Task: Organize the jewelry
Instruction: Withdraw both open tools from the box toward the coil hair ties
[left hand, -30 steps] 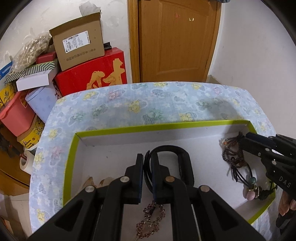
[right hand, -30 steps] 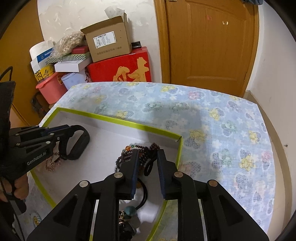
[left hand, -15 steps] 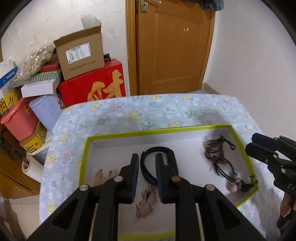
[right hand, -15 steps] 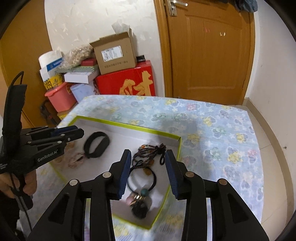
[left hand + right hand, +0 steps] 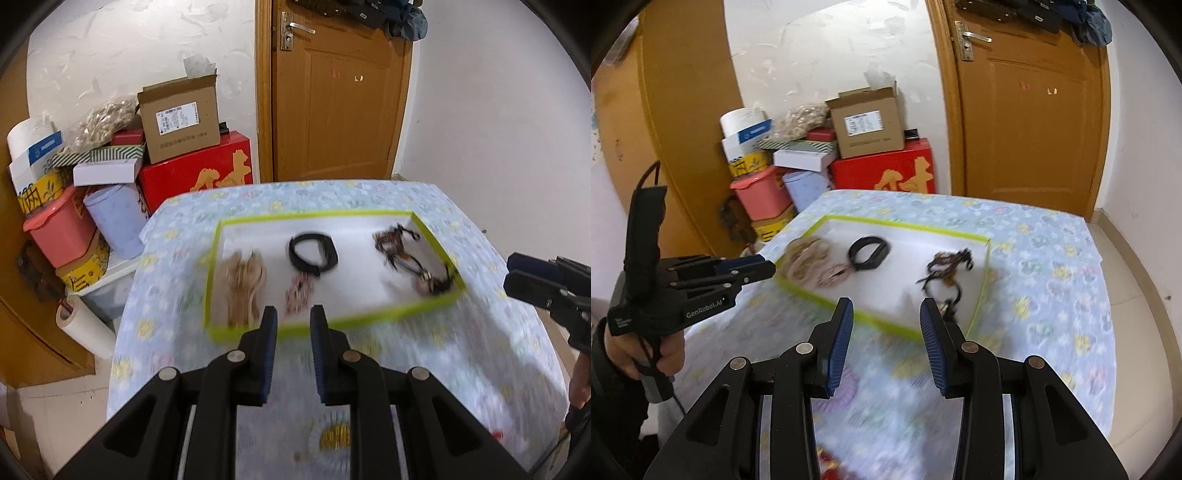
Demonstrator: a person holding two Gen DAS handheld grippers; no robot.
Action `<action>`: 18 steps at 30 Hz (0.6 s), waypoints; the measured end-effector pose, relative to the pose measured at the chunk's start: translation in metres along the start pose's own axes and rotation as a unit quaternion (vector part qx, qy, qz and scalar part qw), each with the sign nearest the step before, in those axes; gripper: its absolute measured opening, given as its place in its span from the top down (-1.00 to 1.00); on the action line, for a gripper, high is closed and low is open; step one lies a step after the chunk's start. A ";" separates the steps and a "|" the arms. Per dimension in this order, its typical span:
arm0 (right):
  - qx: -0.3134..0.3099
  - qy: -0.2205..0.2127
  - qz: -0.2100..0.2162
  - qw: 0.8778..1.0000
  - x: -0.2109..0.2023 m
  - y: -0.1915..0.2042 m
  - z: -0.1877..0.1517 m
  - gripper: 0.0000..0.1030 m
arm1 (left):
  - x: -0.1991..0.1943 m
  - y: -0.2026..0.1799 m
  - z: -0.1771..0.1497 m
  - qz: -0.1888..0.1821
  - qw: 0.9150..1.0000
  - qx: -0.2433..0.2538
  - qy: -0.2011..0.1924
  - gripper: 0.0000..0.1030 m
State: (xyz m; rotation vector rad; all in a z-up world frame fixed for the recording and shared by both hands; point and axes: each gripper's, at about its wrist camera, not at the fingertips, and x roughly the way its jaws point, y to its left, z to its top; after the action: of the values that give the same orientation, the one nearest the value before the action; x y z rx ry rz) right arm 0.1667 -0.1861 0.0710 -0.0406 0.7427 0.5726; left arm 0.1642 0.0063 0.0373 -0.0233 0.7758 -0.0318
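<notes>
1. Desk [image 5: 461, 206]: covered by a flowered cloth, so that the tray is carried at working height.
2. Tray [image 5: 212, 280]: green-rimmed, white-floored; the jewelry is laid in it in separate groups, apparently sorted by kind.
3. Left tongs [image 5: 292, 317] and right tongs [image 5: 886, 310]: both are seen open and empty, held above the near rim; their jaws have just been opening, with nothing between them.
4. Beige pile [image 5: 243, 284], at the left.
5. Black band [image 5: 313, 251], at the middle.
6. Dark beaded strands [image 5: 406, 254], at the right.
7. Pink chain [image 5: 299, 293], just in front of the band.
</notes>
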 end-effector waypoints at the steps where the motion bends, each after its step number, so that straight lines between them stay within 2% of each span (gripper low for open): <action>1: 0.000 0.001 0.002 1.000 -0.003 0.002 -0.003 0.25 | -0.005 0.001 -0.007 -0.004 1.000 0.000 -0.001 0.63; 10: -0.006 0.029 0.025 0.999 -0.010 0.027 -0.042 0.25 | -0.022 -0.009 -0.056 -0.030 0.999 0.011 0.017 0.63; 18: -0.003 0.062 0.035 0.997 0.009 0.031 -0.062 0.25 | -0.015 -0.015 -0.073 -0.049 0.998 0.017 0.037 0.63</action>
State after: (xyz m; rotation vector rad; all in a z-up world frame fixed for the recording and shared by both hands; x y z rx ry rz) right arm 0.1172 -0.1695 0.0240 -0.0568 0.8664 0.6425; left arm 0.1020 -0.0091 -0.0045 -0.0276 0.8485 -0.1396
